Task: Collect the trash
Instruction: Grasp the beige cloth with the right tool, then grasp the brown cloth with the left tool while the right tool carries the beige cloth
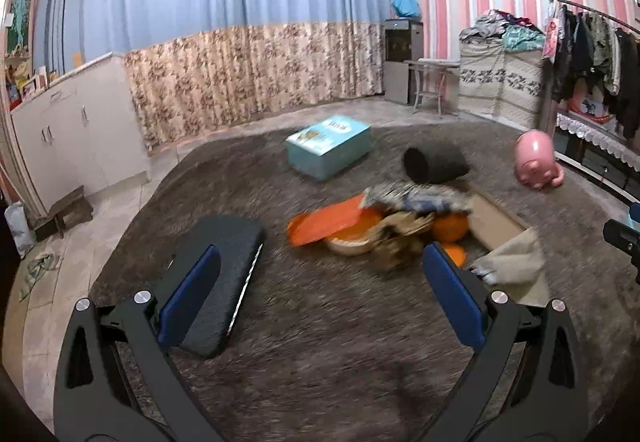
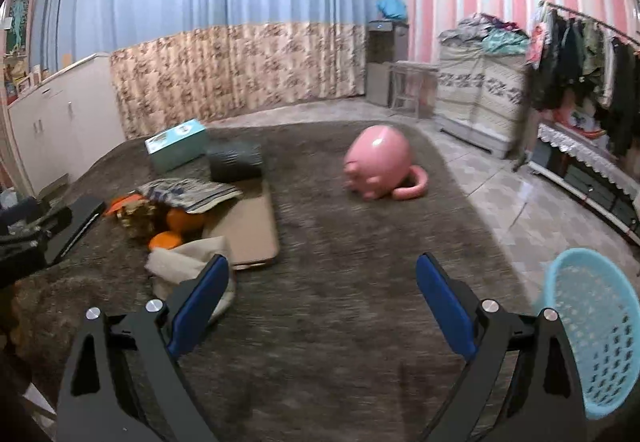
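Both the left gripper and right gripper hang spread wide and empty over bare brown carpet, the trash pile mid-carpet, the blue basket at its right edge.

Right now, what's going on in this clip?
A person holds two claws over a brown carpet, and both are open and empty: the left claw faces a pile of litter, orange scraps, wrappers and crumpled paper beside a flat cardboard sheet. The right claw hangs over bare carpet, with a light blue basket at its right. Nothing has been picked up yet.
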A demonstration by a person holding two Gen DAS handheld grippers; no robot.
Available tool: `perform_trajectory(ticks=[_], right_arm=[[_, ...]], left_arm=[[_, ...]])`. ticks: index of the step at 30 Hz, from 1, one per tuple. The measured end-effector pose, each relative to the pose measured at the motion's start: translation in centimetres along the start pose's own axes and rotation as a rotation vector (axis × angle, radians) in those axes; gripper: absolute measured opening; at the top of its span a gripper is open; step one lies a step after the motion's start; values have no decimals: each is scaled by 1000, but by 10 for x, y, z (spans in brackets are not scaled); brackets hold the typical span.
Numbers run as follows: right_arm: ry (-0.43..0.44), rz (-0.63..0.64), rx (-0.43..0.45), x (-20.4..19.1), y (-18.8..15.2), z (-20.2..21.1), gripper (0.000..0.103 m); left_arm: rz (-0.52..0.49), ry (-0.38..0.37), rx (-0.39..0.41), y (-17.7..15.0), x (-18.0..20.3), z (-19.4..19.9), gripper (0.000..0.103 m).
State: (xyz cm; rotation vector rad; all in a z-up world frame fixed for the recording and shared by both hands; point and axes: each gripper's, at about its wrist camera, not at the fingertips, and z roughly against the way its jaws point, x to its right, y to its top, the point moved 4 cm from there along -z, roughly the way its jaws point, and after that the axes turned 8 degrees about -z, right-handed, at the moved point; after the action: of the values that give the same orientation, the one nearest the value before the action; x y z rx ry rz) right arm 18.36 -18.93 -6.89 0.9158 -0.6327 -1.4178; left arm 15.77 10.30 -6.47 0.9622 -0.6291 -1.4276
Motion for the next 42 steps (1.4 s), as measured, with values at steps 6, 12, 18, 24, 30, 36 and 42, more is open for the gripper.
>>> perform_trajectory(ticks=[6, 12, 18, 24, 30, 36, 42], right_arm=[[31, 87, -64, -38, -12, -24, 93], [74, 179, -165, -66, -31, -54, 70], [181, 136, -208, -60, -36, -56, 26], [128, 41, -130, -15, -17, -34, 19], [31, 8, -51, 29, 8, -9, 20], [-32, -69, -23, 74, 19, 1, 20], [-50, -104, 5, 95, 25, 9, 20]], left_arm=[[35, 7, -33, -14, -20, -12, 98], [55, 1, -38, -13, -25, -15, 98], [29, -20, -61, -8, -14, -23, 98], [-7, -54, -77, 8, 15, -35, 97], [-31, -137, -99, 19, 47, -57, 86], [-54, -194, -166, 14, 63, -87, 67], [-54, -230, -166, 13, 67, -85, 48]])
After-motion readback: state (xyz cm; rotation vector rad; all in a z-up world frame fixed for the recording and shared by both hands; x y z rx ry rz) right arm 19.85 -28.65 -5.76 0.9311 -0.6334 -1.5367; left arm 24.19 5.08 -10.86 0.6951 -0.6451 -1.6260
